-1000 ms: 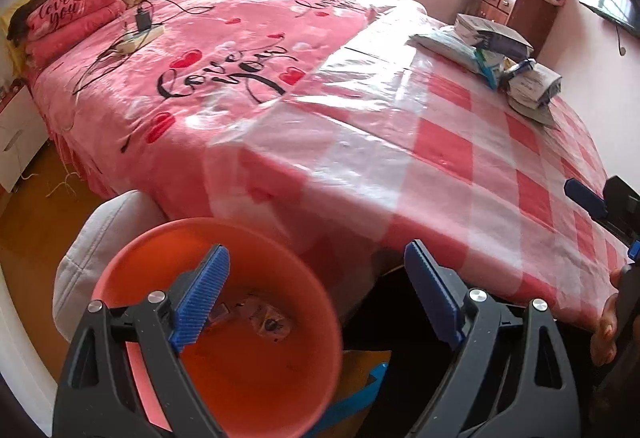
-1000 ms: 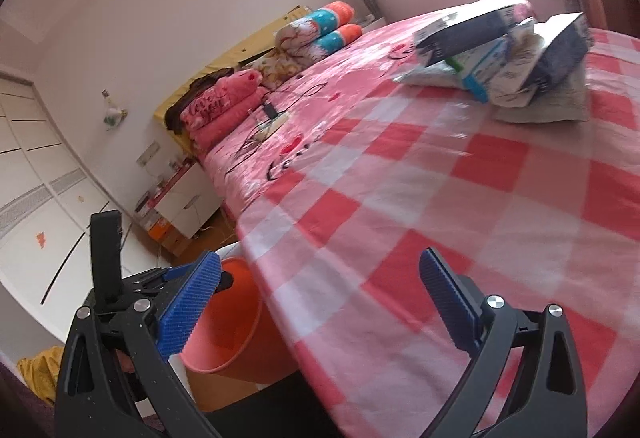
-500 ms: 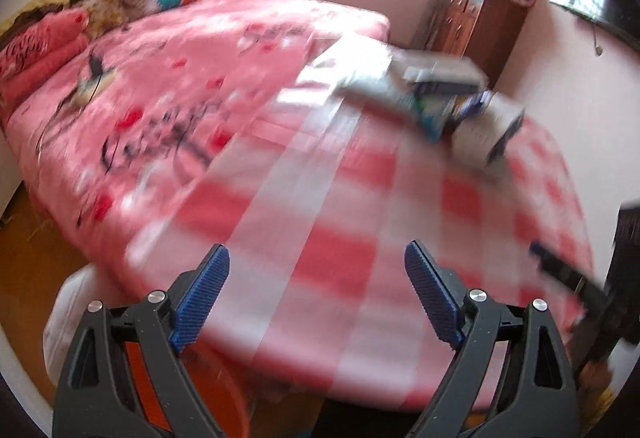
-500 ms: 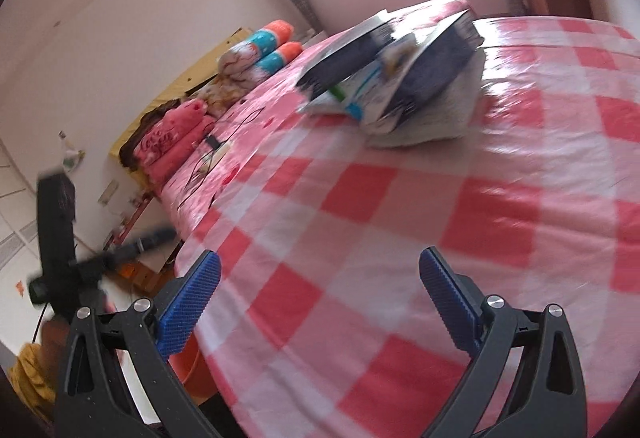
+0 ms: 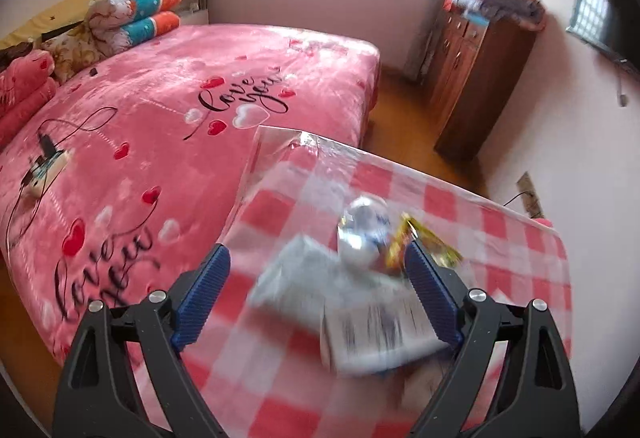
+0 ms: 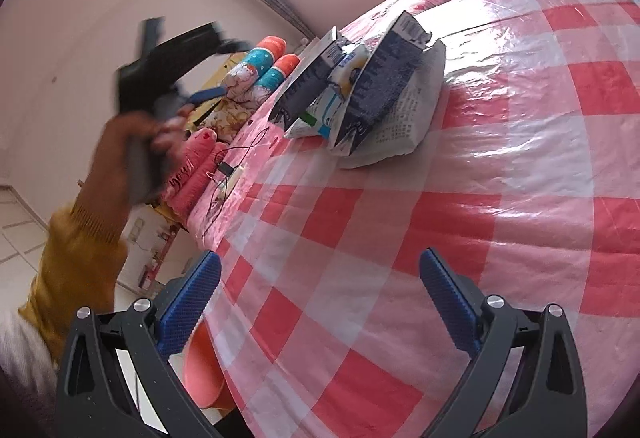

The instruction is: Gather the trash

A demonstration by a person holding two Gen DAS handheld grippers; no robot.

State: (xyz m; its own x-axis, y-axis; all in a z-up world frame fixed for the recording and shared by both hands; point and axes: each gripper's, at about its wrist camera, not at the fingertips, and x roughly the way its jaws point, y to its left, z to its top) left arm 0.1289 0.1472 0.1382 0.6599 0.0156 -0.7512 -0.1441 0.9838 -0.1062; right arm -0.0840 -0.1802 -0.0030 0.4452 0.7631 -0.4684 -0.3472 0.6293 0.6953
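A heap of trash lies on the red-and-white checked plastic sheet (image 6: 500, 141) on the bed: a dark printed carton (image 6: 384, 77), a second carton (image 6: 308, 77), a white-and-blue packet (image 6: 340, 93) and a grey bag (image 6: 416, 117). In the left wrist view the heap is blurred: a white bag (image 5: 304, 274), a printed carton (image 5: 380, 330), a shiny wrapper (image 5: 362, 234) and a yellow wrapper (image 5: 416, 242). My left gripper (image 5: 316, 278) is open right over the heap; it also shows in the right wrist view (image 6: 168, 49). My right gripper (image 6: 320, 298) is open and empty above the sheet's near part.
An orange bucket (image 6: 204, 370) stands on the floor below the bed's near edge. A power strip with cables (image 5: 48, 165) lies on the pink blanket (image 5: 160, 109). Pillows and rolled quilts (image 5: 136, 17) sit at the headboard. A wooden cabinet (image 5: 472, 77) stands by the far wall.
My left gripper has swung up from over the orange bucket and across the bed to the trash heap. My right gripper has moved forward over the sheet. Both stayed open.
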